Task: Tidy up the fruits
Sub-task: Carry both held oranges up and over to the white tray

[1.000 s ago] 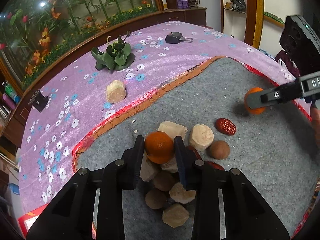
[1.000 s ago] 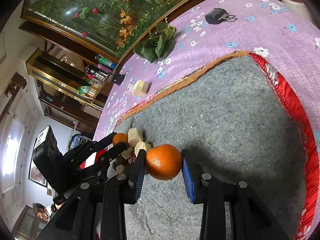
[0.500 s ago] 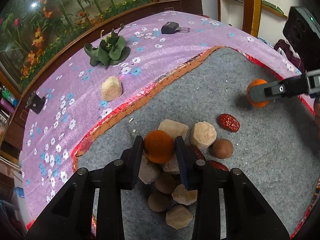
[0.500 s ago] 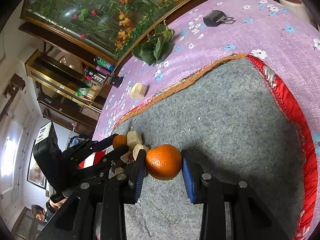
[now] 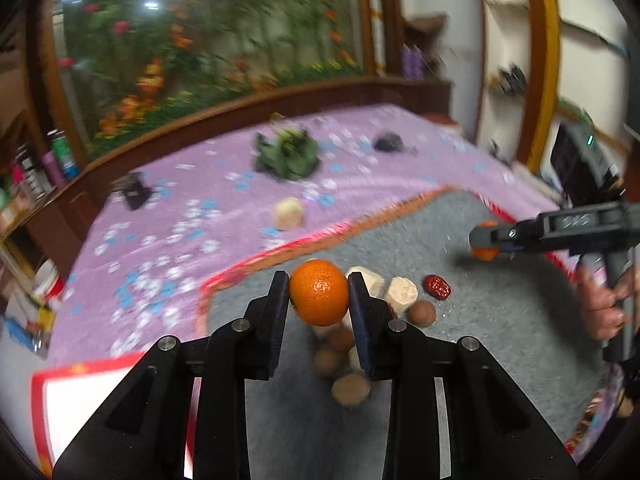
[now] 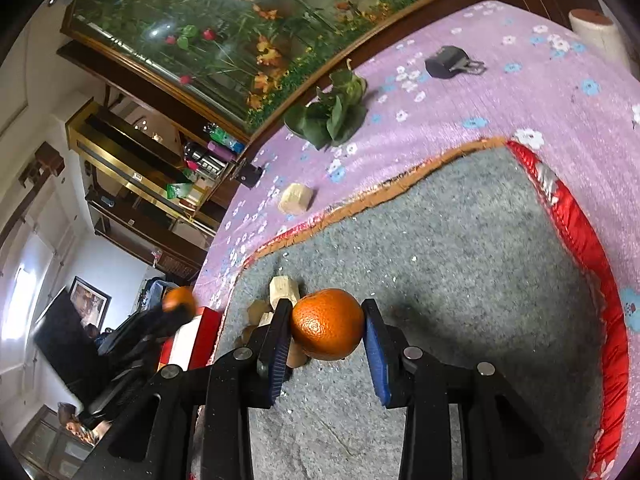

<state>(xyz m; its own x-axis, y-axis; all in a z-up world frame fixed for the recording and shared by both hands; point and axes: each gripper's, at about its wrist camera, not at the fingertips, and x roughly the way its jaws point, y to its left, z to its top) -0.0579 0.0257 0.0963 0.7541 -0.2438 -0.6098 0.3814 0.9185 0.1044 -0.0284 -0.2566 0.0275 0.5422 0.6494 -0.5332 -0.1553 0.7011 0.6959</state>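
Note:
My left gripper is shut on an orange and holds it lifted above a pile of pale chunks, brown round fruits and a red date on the grey mat. My right gripper is shut on a second orange just above the mat. The right gripper also shows in the left wrist view, with its orange. The left gripper with its orange shows blurred at the left of the right wrist view.
A purple flowered cloth surrounds the red-edged mat. On it lie a pale chunk, a green leafy bunch and a dark clip. A red and white box sits at the mat's left corner.
My left gripper has lifted its orange up off the pile and tilted upward; the view is blurred. My right gripper has kept its orange almost still.

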